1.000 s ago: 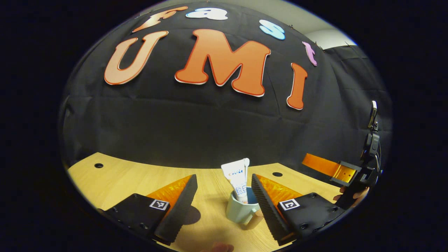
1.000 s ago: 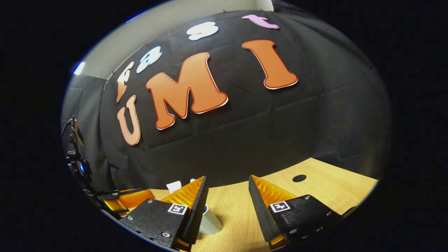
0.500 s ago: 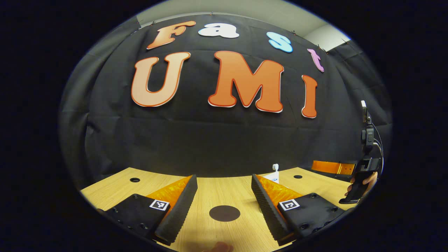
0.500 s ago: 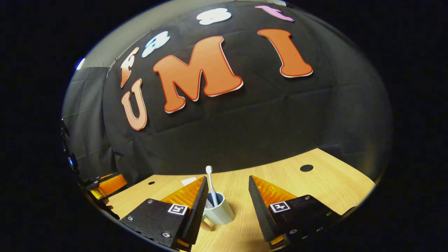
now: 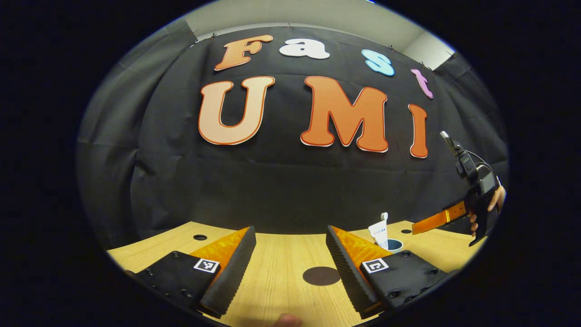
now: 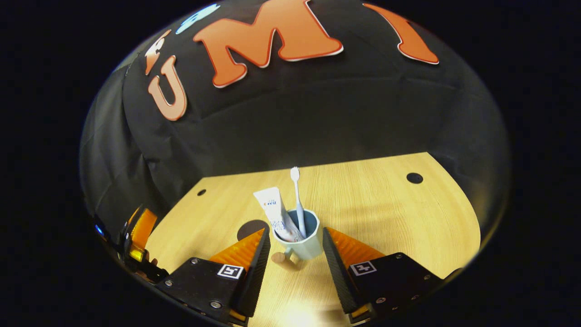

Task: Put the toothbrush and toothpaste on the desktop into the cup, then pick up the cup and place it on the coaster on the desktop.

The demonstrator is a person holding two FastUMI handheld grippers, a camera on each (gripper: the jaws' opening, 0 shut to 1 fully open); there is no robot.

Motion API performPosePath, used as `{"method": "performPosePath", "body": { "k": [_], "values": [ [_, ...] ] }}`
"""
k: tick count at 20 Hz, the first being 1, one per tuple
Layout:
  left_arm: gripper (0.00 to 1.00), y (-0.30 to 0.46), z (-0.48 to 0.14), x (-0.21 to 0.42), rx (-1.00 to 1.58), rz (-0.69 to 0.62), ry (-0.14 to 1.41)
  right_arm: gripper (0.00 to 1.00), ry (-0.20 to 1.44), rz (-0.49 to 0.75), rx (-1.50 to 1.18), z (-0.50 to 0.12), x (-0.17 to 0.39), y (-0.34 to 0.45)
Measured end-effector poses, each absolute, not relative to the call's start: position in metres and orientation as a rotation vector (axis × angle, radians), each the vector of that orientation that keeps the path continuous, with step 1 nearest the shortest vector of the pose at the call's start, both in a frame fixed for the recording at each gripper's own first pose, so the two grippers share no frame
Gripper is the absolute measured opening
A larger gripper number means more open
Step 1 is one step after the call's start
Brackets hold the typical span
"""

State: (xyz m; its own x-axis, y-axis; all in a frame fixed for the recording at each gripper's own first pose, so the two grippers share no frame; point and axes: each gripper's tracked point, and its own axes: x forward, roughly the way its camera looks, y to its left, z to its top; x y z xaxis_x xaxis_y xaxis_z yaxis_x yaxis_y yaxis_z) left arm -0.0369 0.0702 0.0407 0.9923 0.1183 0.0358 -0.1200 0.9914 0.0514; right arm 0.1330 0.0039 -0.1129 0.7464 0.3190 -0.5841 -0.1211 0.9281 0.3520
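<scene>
A light blue cup stands upright on the wooden desktop, with a white toothpaste tube and a white toothbrush standing in it. Its wooden handle points toward me. My right gripper is open, its fingertips flanking the cup at either side. A dark round coaster lies just left of the cup. In the left gripper view the coaster lies on the desk ahead, between the fingers of my open left gripper. The cup peeks out behind its right finger.
The desktop has small dark holes near its back corners, and the black cloth wall rises right behind it. A hand holds the right gripper at the far right. The left gripper shows at the left edge.
My left gripper has swung left, off the cup, to face the coaster. The right gripper has tilted down and come forward until the cup stands between its fingertips.
</scene>
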Motion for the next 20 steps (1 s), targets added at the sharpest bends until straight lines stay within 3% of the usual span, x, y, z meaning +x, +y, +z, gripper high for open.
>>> {"method": "performPosePath", "body": {
  "k": [5,8,20],
  "values": [
    [0.99,0.074,0.042,-0.049,0.008,0.101,-0.067,0.70,0.865,0.238,0.344,-0.128,0.130,0.021],
    [0.98,0.076,0.042,-0.050,-0.007,0.091,-0.096,0.71,0.971,0.301,0.393,-0.130,0.123,0.041],
    [0.98,0.105,0.039,-0.054,0.001,0.165,-0.110,0.71,1.184,0.168,0.136,-0.181,0.125,0.040]
  ]
}}
